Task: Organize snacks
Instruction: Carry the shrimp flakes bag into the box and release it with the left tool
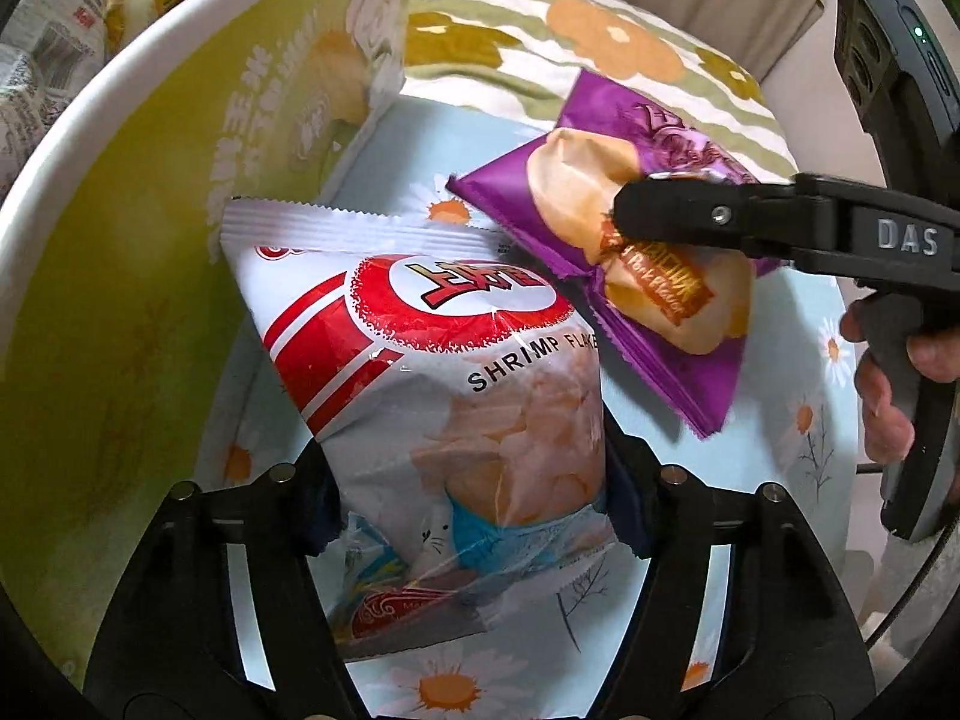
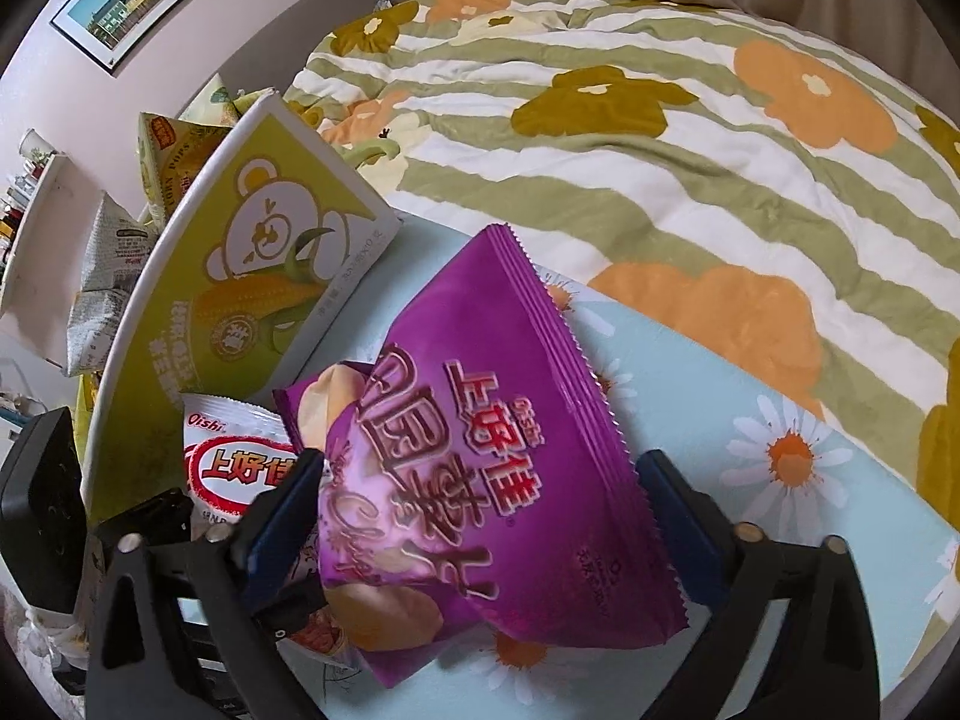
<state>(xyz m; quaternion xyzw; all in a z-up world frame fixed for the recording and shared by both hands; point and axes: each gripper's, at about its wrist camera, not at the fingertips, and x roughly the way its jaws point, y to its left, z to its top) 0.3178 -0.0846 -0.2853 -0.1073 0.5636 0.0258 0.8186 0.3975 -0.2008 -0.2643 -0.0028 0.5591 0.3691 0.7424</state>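
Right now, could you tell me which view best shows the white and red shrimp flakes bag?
The left wrist view: the white and red shrimp flakes bag fills the centre. The right wrist view shows only its top corner behind the purple chip bag.

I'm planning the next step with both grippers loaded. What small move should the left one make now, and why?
Probably ease the shrimp flakes bag, held in the left gripper, toward the yellow-green box and stand it alongside. The right gripper holds the purple chips bag close on the other side, so only the box side looks free.
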